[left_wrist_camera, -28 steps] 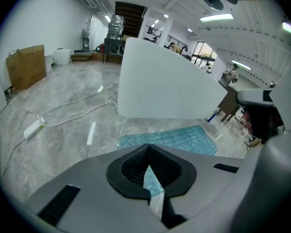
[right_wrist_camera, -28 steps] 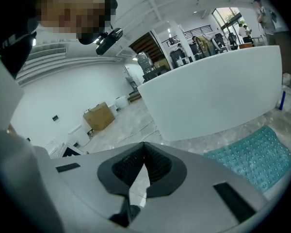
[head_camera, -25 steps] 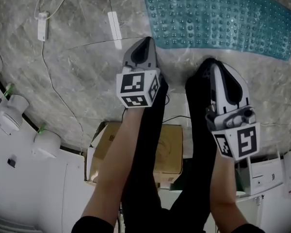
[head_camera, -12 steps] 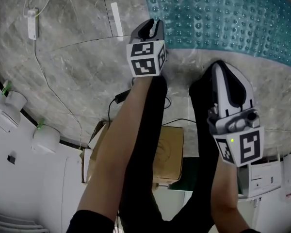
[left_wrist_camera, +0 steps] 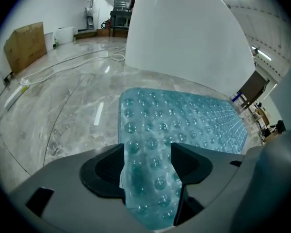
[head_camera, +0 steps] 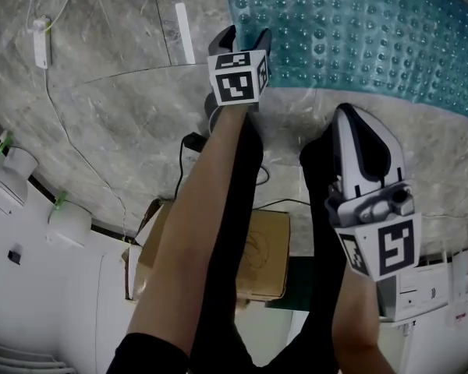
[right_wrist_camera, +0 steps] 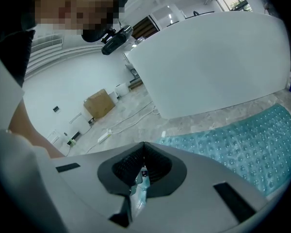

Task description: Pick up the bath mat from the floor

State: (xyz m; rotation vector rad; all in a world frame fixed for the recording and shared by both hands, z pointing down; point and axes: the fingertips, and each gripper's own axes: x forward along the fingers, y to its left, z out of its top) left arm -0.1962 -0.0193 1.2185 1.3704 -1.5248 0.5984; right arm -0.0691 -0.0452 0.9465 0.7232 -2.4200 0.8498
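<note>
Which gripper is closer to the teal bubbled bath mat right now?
Left. The left gripper is at a corner of the teal bubbled bath mat, jaws opening over its edge; the right gripper hangs back over the marble floor.

Teal, bubble-dotted bath mat (head_camera: pixel 359 29) on grey marbled floor (head_camera: pixel 101 115).

Grey marble floor (head_camera: pixel 109 107). Teal bumpy mat (head_camera: pixel 359 29) lies on it, edge btwn jaws of left claw (head_camera: pixel 244 37), which are opening. White power strip (head_camera: pixel 40 41) w/ cord (head_camera: pixel 70 142) well left of claw; cardboard box (head_camera: pixel 265 248) behind it.
</note>
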